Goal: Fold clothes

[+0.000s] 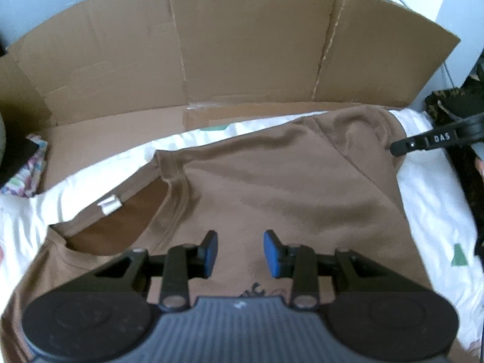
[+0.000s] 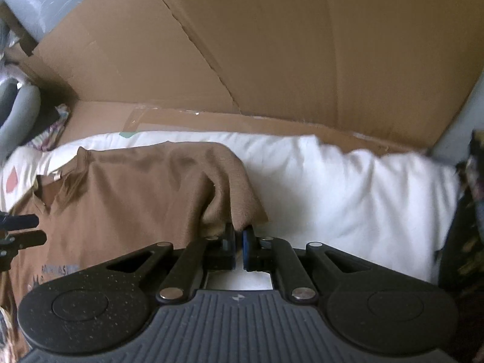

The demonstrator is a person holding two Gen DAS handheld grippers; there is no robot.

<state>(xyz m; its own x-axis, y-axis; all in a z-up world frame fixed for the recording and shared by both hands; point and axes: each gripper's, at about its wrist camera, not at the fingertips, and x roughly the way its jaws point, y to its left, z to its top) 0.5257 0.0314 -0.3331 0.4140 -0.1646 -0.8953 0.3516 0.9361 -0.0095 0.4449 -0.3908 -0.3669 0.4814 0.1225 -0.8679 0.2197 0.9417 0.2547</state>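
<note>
Left wrist view: my left gripper (image 1: 240,251) hangs over the chest of the brown shirt (image 1: 272,187), its blue pads (image 1: 211,252) apart with nothing between them. The shirt lies spread on a white sheet (image 1: 435,199) — collar and white label (image 1: 109,205) at ten o'clock from the gripper, a dark print (image 1: 257,290) just below the pads. At two o'clock my right gripper (image 1: 399,148) meets the shirt's sleeve edge. Behind the shirt, at twelve o'clock, stands a cardboard wall (image 1: 242,45).

Right wrist view: my right gripper (image 2: 239,242) is clamped on a fold of the shirt (image 2: 136,199) — the sleeve cloth rises bunched from between the closed pads (image 2: 247,246). The shirt's body spreads toward nine o'clock, where the tips of my left gripper (image 2: 22,230) show at the frame edge. Bare sheet (image 2: 348,181) fills two o'clock; the cardboard (image 2: 302,45) stands at twelve.
</note>
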